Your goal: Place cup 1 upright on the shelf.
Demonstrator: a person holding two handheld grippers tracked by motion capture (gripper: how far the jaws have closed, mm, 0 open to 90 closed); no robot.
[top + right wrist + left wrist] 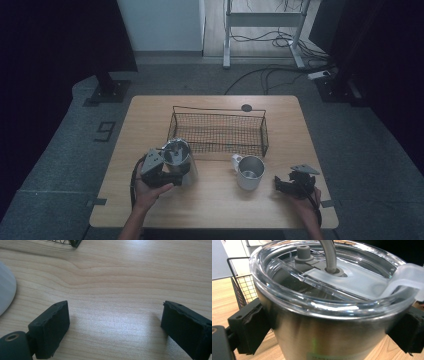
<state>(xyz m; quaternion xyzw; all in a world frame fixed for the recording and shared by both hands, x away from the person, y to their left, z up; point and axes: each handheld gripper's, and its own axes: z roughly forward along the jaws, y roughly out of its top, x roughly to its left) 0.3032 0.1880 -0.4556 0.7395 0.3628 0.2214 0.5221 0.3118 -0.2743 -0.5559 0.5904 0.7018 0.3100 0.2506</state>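
Observation:
A stainless steel tumbler [179, 161] with a clear lid and a grey straw is at the front left of the table, by the front left corner of the wire basket [220, 111]. My left gripper [172, 174] is shut on it. In the left gripper view the black pads [252, 327] press on both sides of the tumbler [324, 337] just under the lid's rim. Whether its base rests on the table is hidden. My right gripper [281, 186] stands open low over bare wood [115, 327], to the right of a white mug [250, 172], with nothing between its fingers.
The black wire basket [239, 287] stands mid-table with nothing in it; its corner [73, 242] shows at the top of the right gripper view. The mug's edge [6, 290] lies left of my right gripper. A wooden table edge [215, 224] runs along the front.

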